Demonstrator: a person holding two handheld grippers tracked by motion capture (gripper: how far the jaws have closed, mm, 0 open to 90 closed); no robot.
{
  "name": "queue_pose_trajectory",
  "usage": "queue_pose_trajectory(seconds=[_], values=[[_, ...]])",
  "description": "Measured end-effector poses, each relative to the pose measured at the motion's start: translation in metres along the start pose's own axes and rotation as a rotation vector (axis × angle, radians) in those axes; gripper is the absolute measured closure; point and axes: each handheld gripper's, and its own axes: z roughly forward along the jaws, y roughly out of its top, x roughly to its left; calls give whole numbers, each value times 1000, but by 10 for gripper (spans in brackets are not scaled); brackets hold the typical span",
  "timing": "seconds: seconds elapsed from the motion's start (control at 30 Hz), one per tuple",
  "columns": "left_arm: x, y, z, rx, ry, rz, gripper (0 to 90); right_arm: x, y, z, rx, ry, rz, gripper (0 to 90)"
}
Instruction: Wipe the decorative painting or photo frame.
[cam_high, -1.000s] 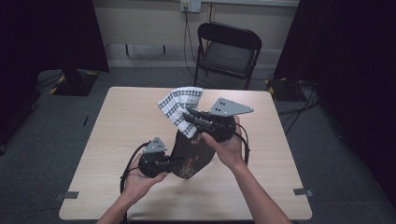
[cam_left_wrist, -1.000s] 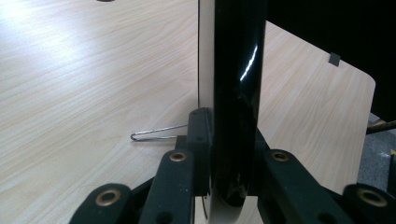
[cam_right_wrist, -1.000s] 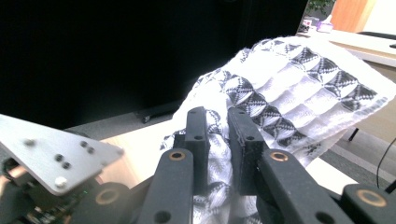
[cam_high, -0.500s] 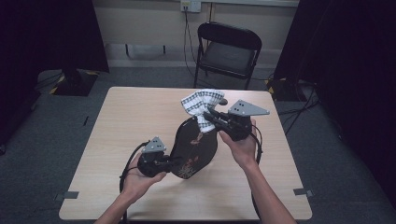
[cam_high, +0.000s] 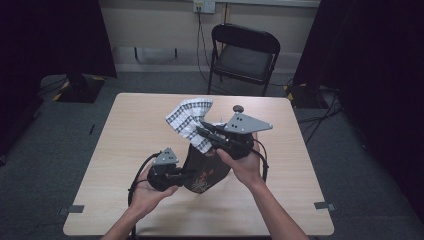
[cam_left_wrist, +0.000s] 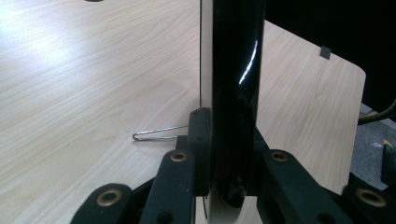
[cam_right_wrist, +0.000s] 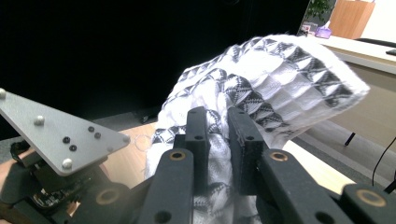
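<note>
On the light wooden table (cam_high: 125, 150), toward its near middle, stands a black bag (cam_high: 202, 172) with a reddish pattern on its side. The left gripper (cam_high: 186, 172) meets it from the left, jaws clamped together on the bag's glossy black edge (cam_left_wrist: 233, 93); in the left gripper view that edge rises straight between the 2 jaws and blocks the middle of the tabletop beyond. A thin bent wire (cam_left_wrist: 156, 134) lies on the wood just left of the jaws in that view.

The right gripper (cam_high: 206, 131) hangs above the bag's far side, pointing left, jaws closed on a black-and-white checked cloth (cam_high: 187, 120). The cloth bunches upward and to the far left of the bag's mouth, its lower end dropping toward the opening. In the right gripper view, the cloth (cam_right_wrist: 271, 79) billows over the 2 jaws and hides much of what lies behind; the left gripper's grey plate (cam_right_wrist: 56, 133) shows at the lower left.

Beyond the table's far edge stands 1 black folding chair (cam_high: 245, 55), well apart from the work. Cables trail across the grey floor (cam_high: 50, 125) on either side.
</note>
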Motion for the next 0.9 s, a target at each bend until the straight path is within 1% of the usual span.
queue_pose_trajectory(seconds=[0.07,0.17,0.2,0.3,0.37,0.4,0.5,0.53,0.6,0.67,0.7,0.83,0.87,0.9], values=[[0,0,0,-3,0,-1,805,-5,-2,-2,-8,-4,17,801],[0,0,0,-4,-1,-1,806,-18,-6,-9,-6,-41,47,801],[0,0,0,-6,-1,-1,806,-21,-7,-10,-3,-53,50,802],[0,0,0,0,7,-1,806,-32,-14,-15,20,-93,70,802],[-1,0,0,-3,7,-1,806,-41,-22,-19,47,-143,64,802],[0,0,0,-1,7,-1,807,-44,-25,-20,58,-157,66,802],[0,0,0,-3,5,0,806,-51,-32,-24,66,-167,87,802],[0,0,1,-2,4,-2,806,-51,-32,-25,65,-167,91,802],[0,0,1,-3,2,1,806,-48,-30,-24,62,-161,81,802],[0,0,1,0,6,4,806,-44,-27,-23,49,-147,71,802],[0,0,1,-3,10,3,805,-42,-25,-23,43,-138,59,801],[0,0,1,-2,10,0,804,-34,-18,-20,27,-115,50,801],[0,0,1,-2,11,1,804,-33,-17,-20,23,-106,46,801],[0,0,1,-2,12,0,804,-28,-13,-19,13,-90,39,801]])
